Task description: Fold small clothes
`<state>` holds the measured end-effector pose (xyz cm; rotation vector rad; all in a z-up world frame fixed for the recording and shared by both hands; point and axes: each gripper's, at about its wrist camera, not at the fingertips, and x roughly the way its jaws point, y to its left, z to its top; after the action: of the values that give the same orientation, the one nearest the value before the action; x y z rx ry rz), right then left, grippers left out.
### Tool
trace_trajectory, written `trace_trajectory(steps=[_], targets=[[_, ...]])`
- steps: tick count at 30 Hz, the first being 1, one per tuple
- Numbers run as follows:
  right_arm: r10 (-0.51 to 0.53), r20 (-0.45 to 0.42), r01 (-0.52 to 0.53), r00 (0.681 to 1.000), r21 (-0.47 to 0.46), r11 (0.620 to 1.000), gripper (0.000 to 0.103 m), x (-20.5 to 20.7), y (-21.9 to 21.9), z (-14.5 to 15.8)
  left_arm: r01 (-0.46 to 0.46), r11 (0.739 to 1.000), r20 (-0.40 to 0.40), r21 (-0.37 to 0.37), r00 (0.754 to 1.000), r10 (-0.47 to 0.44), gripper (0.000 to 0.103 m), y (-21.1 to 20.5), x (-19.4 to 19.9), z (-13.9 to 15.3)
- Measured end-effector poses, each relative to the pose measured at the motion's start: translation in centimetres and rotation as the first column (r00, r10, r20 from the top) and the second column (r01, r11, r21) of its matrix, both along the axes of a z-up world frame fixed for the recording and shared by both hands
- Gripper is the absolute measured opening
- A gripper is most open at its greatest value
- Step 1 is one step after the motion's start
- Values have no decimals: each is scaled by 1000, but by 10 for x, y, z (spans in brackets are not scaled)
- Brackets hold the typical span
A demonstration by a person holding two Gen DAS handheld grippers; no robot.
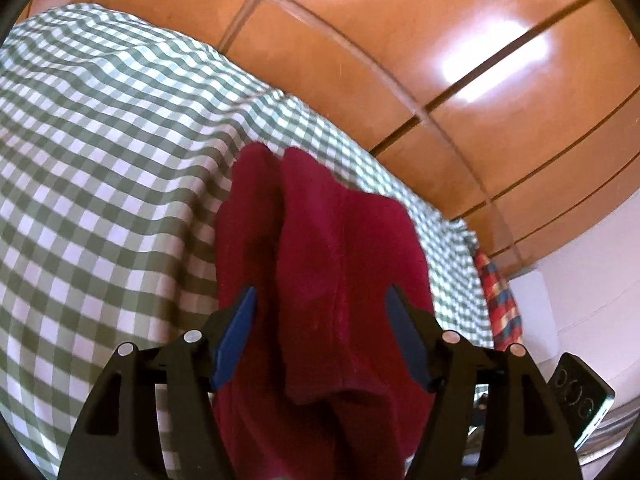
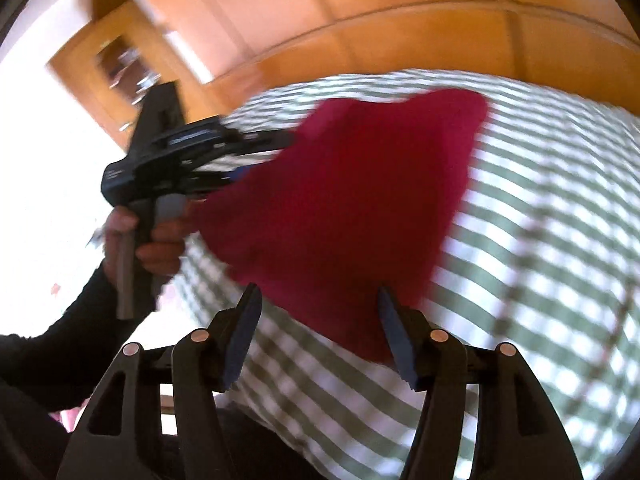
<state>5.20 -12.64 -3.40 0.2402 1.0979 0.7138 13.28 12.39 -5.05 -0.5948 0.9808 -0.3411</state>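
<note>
One dark red garment [image 1: 320, 280] lies on the green-and-white checked cloth [image 1: 100, 160] of the bed; no container shows in either view. Seen from the left wrist, its long axis runs from near to far, a fold ridge down the middle and two rounded ends pointing far toward the wooden wardrobe [image 1: 440, 60]. The left claw [image 1: 322, 300] is spread, blue pads either side of the garment without pressing it. From the blurred right wrist, the garment [image 2: 348, 200] tapers toward the near edge, and the right claw [image 2: 318, 300] is spread over that near corner, pinching nothing. A hand [image 2: 156, 240] in a dark sleeve [image 2: 60, 320] grips the left tool's handle.
</note>
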Motion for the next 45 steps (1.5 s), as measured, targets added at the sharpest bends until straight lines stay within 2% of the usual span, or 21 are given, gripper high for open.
trace_trajectory(steps=[2, 5, 6, 7, 10, 12, 14, 16, 18, 22, 28, 29, 32, 35, 37, 39, 42, 45], targets=[[-43, -12, 43, 999, -2, 999, 59, 2, -10, -4, 32, 999, -19, 4, 999, -32, 61, -7, 5, -3], [-67, -16, 67, 998, -5, 998, 59, 4, -7, -7, 60, 997, -31, 51, 998, -59, 39, -19, 10, -3], [-66, -16, 66, 998, -8, 998, 59, 0, -5, -6, 62, 996, -29, 68, 998, -61, 27, -21, 10, -2], [-62, -16, 62, 998, -13, 998, 59, 1, -1, -8, 60, 994, -23, 89, 998, -58, 21, -22, 9, 1], [-25, -2, 25, 1000, -16, 1000, 59, 0, 12, -8, 33, 995, -1, 99, 999, -33, 16, -17, -1, 11], [13, -8, -13, 1000, -24, 1000, 59, -2, 20, -12, 14, 996, 9, 91, 1000, -15, 16, -8, -12, 17], [35, -21, -37, 999, -71, 997, 59, -4, 28, -23, -3, 997, 1, 80, 1000, 3, 16, 2, -22, 15], [47, -54, -53, 997, -120, 991, 59, -4, 36, -37, -21, 993, -59, 117, 998, 28, 18, 8, -21, -6], [54, -52, -62, 997, -169, 984, 59, -8, 41, -43, -32, 993, -119, 114, 992, 46, 22, 11, -18, -31], [90, -26, -93, 996, -202, 975, 59, -13, 42, -33, -61, 994, -95, 91, 993, 69, 27, 13, -19, -35], [75, 100, -55, 992, -182, 982, 59, -12, 29, 12, -33, 977, -49, 209, 998, 44, 34, 0, -19, -22], [66, 118, -45, 991, -173, 984, 59, -12, 27, 18, -33, 977, -49, 213, 998, 44, 35, 0, -19, -23], [62, 113, -55, 992, -66, 996, 59, -5, 29, 28, -43, 980, -52, 196, 997, 54, 35, 3, -21, -24], [116, 97, -105, 988, -114, 988, 59, -2, 51, 16, -47, 979, -50, 200, 997, 58, 36, 2, -19, -25], [163, 77, -142, 984, -222, 965, 59, -6, 73, -11, -45, 974, -43, 223, 998, 56, 37, -1, -20, -25], [181, 114, -143, 977, -285, 948, 59, -14, 81, -23, -37, 966, -33, 255, 998, 47, 38, -4, -21, -25], [183, 135, -136, 974, -299, 945, 59, -18, 82, -17, -38, 965, -38, 259, 998, 49, 39, -4, -21, -26], [177, 116, -140, 977, -275, 951, 59, -15, 75, -10, -77, 951, -8, 300, 996, 84, 39, -4, -26, -10]])
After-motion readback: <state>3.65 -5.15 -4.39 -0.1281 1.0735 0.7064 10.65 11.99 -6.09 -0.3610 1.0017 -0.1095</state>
